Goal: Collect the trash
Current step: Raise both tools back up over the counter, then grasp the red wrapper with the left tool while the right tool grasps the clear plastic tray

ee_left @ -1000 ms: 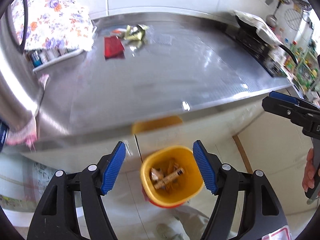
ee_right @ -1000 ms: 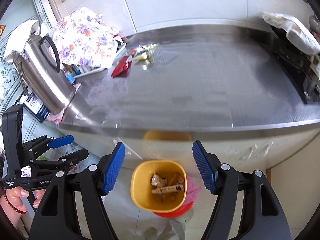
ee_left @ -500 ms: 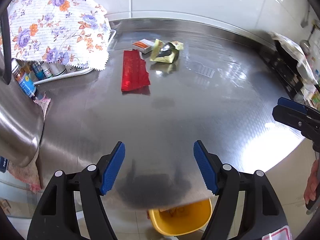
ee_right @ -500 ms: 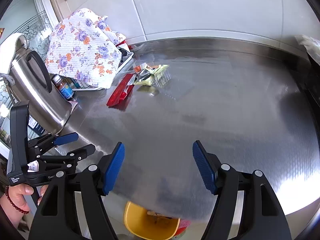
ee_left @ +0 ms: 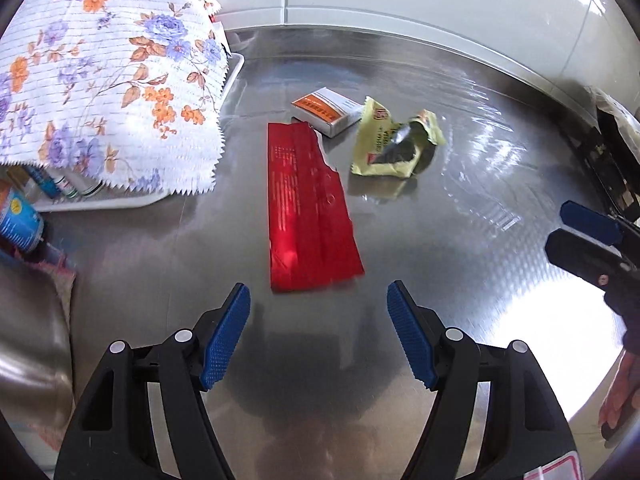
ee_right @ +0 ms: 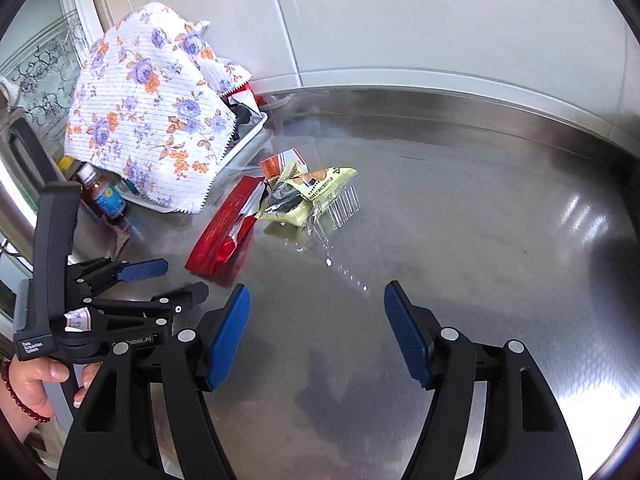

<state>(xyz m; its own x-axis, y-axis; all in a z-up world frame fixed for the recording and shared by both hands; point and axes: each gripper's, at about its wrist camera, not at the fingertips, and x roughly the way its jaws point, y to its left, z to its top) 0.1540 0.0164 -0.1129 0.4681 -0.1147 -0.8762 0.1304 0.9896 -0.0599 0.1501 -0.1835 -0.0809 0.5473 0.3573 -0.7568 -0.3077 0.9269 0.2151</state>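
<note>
A flat red wrapper (ee_left: 310, 208) lies on the steel counter (ee_left: 480, 240) just ahead of my open, empty left gripper (ee_left: 319, 336). Behind it lie a small white and orange box (ee_left: 326, 110) and a crumpled yellow wrapper (ee_left: 394, 140). In the right wrist view the red wrapper (ee_right: 228, 232), the box (ee_right: 280, 162), the yellow wrapper (ee_right: 308, 196) and a clear plastic wrapper (ee_right: 340, 204) lie ahead and left of my open, empty right gripper (ee_right: 316, 332). The left gripper (ee_right: 160, 280) shows at the left there. The right gripper (ee_left: 576, 236) shows at the right edge of the left view.
A floral cloth (ee_left: 104, 80) covers a white tray (ee_left: 236, 68) of bottles at the left. A steel kettle (ee_right: 16, 184) stands at the far left. A stove (ee_left: 612, 164) lies at the right edge. A tiled wall (ee_right: 400, 20) backs the counter.
Both grippers have risen from above the yellow bin on the floor to over the counter and moved toward the trash. The bin has left both views. Both stay open.
</note>
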